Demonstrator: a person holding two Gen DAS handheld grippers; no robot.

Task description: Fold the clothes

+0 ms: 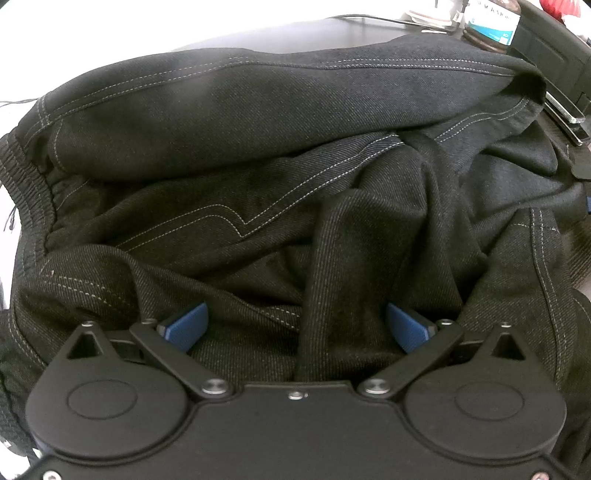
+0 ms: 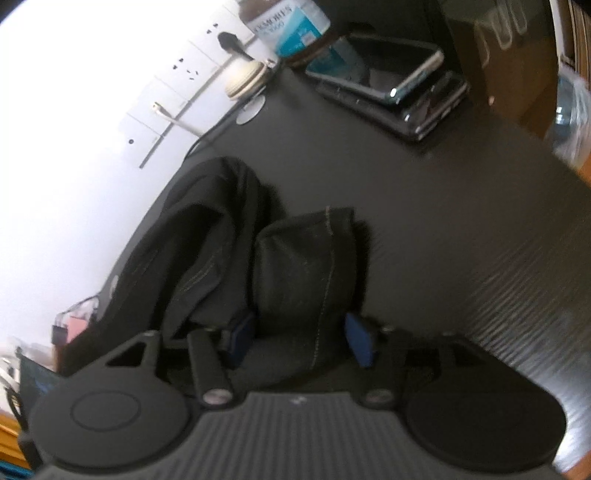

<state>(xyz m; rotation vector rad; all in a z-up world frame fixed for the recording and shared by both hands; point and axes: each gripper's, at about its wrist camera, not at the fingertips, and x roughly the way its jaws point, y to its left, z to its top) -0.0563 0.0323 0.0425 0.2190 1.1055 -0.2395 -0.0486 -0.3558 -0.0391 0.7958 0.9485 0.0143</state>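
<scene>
Dark denim trousers (image 1: 258, 155) with pale stitching and an elastic waistband (image 1: 29, 192) lie crumpled on the dark table, filling the left wrist view. My left gripper (image 1: 297, 326) stands open, its blue pads (image 1: 186, 326) either side of a raised fold of the cloth (image 1: 343, 280). In the right wrist view the same trousers (image 2: 207, 243) hang bunched. My right gripper (image 2: 301, 338) is part open, its blue pads (image 2: 360, 343) either side of a stitched trouser end (image 2: 310, 266); whether they press the cloth I cannot tell.
The dark table (image 2: 443, 206) extends right of the garment. At its back stand a brown bottle with a blue label (image 2: 291, 26), stacked phones (image 2: 391, 85), a cable (image 2: 207, 136) and a white wall with sockets (image 2: 184, 70). A wooden edge (image 2: 576, 173) is at the right.
</scene>
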